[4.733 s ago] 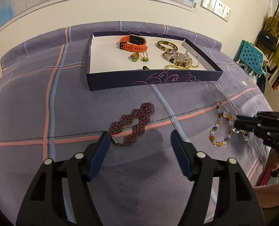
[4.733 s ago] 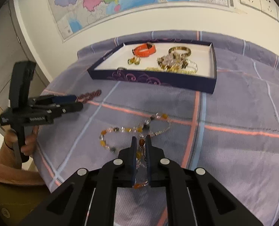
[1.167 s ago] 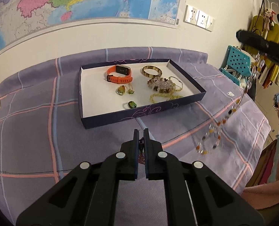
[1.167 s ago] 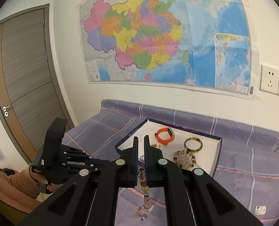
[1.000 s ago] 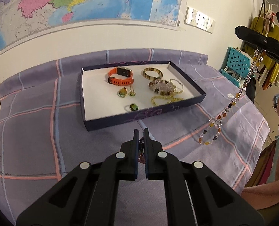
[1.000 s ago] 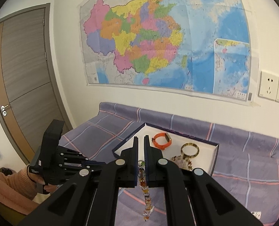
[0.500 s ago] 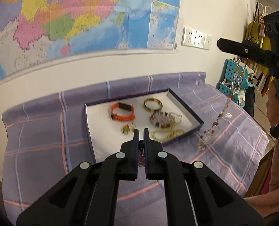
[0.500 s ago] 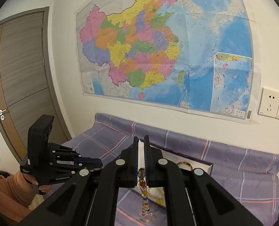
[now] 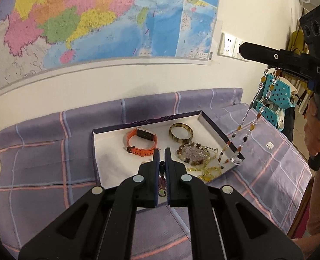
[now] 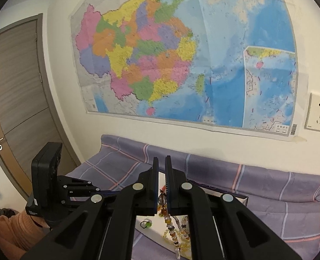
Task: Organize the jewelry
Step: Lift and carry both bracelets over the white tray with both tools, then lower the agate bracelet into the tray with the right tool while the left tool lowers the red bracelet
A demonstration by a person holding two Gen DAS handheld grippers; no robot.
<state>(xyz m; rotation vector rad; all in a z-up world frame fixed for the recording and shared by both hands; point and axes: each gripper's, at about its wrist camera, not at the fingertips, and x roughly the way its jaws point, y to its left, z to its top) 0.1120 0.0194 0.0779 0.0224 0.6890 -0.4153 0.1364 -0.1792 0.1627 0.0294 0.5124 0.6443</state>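
1. A shallow dark-blue box (image 9: 216,127) with a white floor sits on a purple plaid cloth (image 9: 41,164). Inside lie an orange rubbery watch band (image 9: 141,142), a glossy tortoiseshell bangle (image 9: 181,131) and a heap of beads.
2. The left gripper (image 9: 162,151) is clenched on a dark maroon beaded bracelet (image 9: 162,181); the right gripper (image 10: 162,162) pinches a long amber-and-clear bead necklace (image 9: 246,127).
3. Both pieces lay flat on the cloth seconds ago; now they dangle over the box.
4. Only the right view shows a wooden door (image 10: 15,91).

I am holding 2 pieces above the box (image 9: 216,127): a dark garnet-bead bracelet (image 9: 162,181) dangling between closed jaws, and a long amber-and-clear bead necklace (image 9: 247,127) hanging over its right corner.
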